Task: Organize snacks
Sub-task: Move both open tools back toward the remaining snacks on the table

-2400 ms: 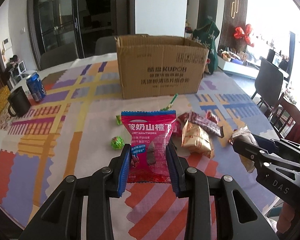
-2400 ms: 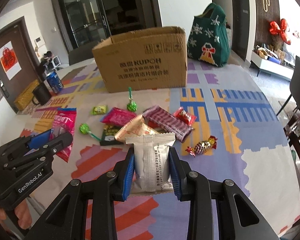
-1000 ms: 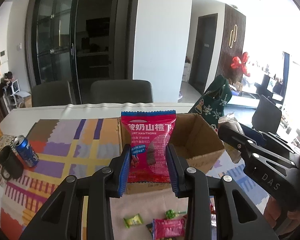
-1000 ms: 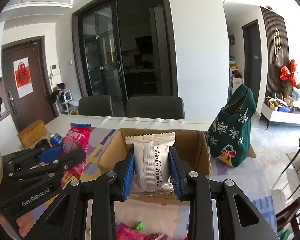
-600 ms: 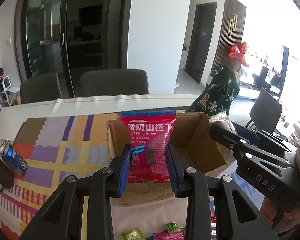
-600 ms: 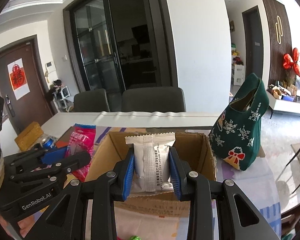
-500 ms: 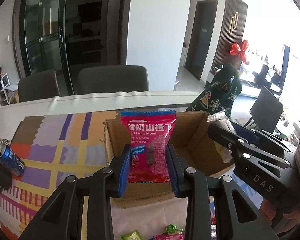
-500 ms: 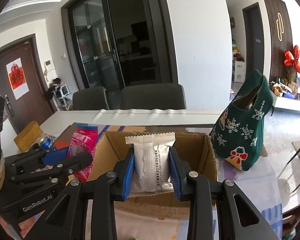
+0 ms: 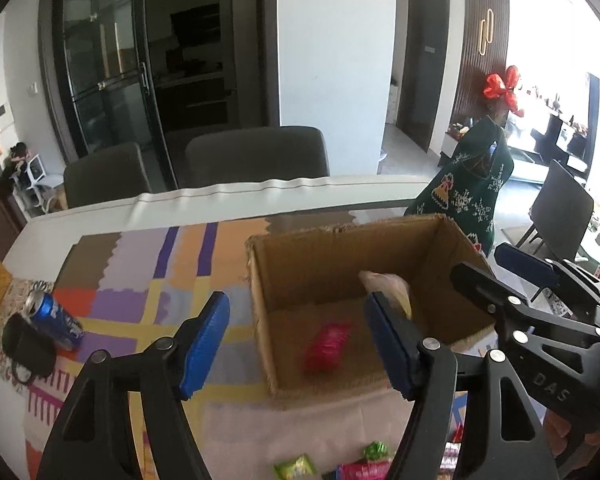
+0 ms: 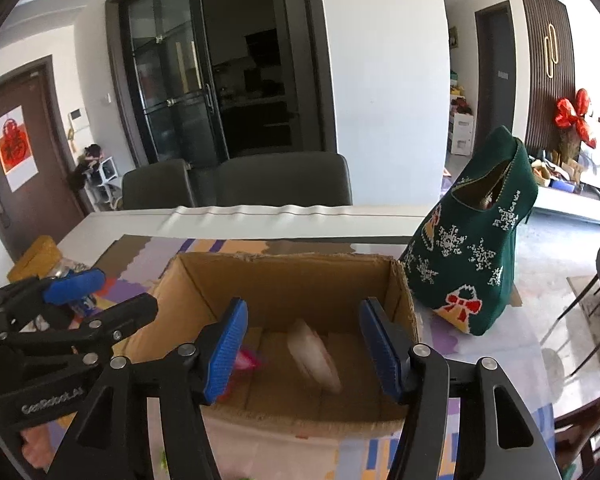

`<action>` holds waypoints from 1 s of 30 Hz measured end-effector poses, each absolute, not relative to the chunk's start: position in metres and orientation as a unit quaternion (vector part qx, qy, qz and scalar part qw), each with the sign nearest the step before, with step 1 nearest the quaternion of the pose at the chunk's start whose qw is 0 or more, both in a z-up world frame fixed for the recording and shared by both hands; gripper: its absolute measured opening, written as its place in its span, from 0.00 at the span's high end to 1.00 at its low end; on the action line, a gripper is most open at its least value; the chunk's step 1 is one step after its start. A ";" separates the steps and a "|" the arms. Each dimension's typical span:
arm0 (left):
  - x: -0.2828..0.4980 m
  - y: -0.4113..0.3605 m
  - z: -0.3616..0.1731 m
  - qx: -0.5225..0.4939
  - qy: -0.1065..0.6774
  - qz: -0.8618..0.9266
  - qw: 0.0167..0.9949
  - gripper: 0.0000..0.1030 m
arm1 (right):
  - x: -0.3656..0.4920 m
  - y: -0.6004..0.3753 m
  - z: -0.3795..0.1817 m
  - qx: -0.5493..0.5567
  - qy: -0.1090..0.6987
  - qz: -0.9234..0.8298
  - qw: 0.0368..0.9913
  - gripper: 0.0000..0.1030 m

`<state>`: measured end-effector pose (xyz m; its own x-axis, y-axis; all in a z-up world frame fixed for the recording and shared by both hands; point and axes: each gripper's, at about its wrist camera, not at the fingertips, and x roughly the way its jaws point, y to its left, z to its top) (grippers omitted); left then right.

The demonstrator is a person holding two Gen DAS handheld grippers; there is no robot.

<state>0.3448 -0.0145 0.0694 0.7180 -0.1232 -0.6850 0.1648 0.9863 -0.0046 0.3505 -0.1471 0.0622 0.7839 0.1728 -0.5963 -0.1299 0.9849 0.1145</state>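
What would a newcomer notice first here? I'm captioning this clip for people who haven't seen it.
The open cardboard box at centre, with a blurred white packet and a red packet tumbling inside. Both hand-held grippers, left and right, hang over it, jaws opening and empty. A green Christmas bag stands right of the box.

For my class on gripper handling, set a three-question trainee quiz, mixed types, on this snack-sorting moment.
1. True or false: the left gripper grips the red packet.
2. The white packet is: A) inside the cardboard box, B) on the cloth, C) in the right gripper.
3. Fill in: beside the box stands a green ____.

Key: 1 false, its jaws are opening and empty; 2 A; 3 bag.
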 end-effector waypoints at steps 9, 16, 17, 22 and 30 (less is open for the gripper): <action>0.290 0.001 0.077 0.021 0.361 -0.069 0.930 0.28 | 0.298 -0.137 0.070 0.017 0.307 0.112 0.945 0.42; 0.248 0.007 0.084 0.037 0.340 -0.055 0.938 0.25 | 0.264 -0.127 0.071 0.011 0.305 0.136 0.942 0.42; 0.243 0.010 0.083 0.036 0.340 -0.054 0.938 0.25 | 0.260 -0.127 0.070 0.010 0.306 0.138 0.942 0.42; 0.222 0.018 0.077 0.034 0.342 -0.047 0.938 0.25 | 0.241 -0.123 0.063 0.015 0.317 0.147 0.937 0.42; 0.194 0.030 0.048 0.010 0.370 -0.039 0.928 0.25 | 0.217 -0.116 0.037 0.018 0.343 0.156 0.926 0.42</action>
<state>0.1936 0.0296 0.0482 0.7226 -0.0655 -0.6881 0.0809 0.9967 -0.0100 0.2174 -0.1157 0.0365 0.7155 0.3009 -0.6305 -0.2767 0.9507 0.1397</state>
